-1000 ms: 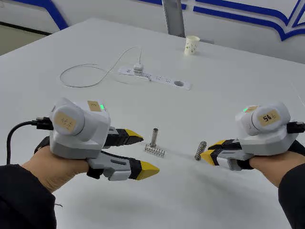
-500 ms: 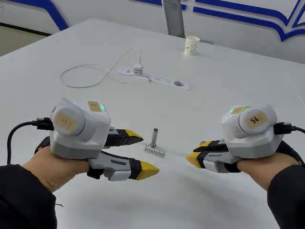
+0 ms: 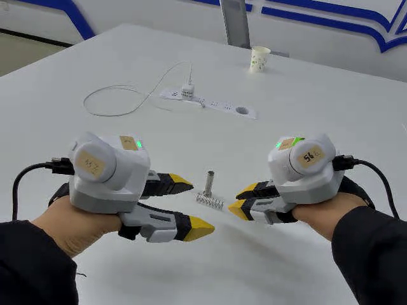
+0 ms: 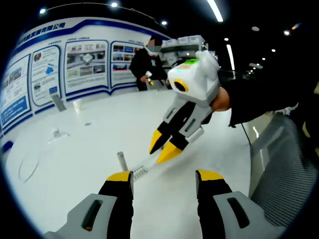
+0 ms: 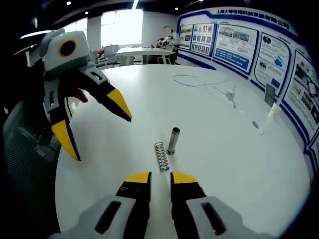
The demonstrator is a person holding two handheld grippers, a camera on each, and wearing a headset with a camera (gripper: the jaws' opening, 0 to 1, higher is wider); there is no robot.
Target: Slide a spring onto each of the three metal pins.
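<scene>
Jaws of the left gripper (image 3: 198,204) stand wide apart with nothing between them. Jaws of the right gripper (image 3: 235,199) are drawn close, with a narrow strip of desk showing through the gap and nothing visibly held. Both sets have black fingers with yellow tips.

The small steel coil spring (image 3: 208,201) lies on its side on the desk between the two sets of tips, nearer those of the right gripper. In the right gripper view the spring (image 5: 160,156) lies straight ahead of the right gripper (image 5: 160,178), a little beyond its tips and running roughly along their line. In the left gripper view the spring (image 4: 141,172) sits just past the tip of the left-hand jaw of the left gripper (image 4: 164,177).

The coils are evenly spaced, bright and uncompressed. The short grey metal pin (image 3: 208,183) stands upright just beside the spring's far end and carries no spring. Whether the two touch cannot be told.

The left gripper (image 5: 101,137) enters the right gripper view from the left. The right gripper (image 4: 163,148) points down toward the spring in the left gripper view.

Farther back on the white desk (image 3: 286,140) lie a white power strip (image 3: 210,103) and a patterned paper cup (image 3: 258,58).
</scene>
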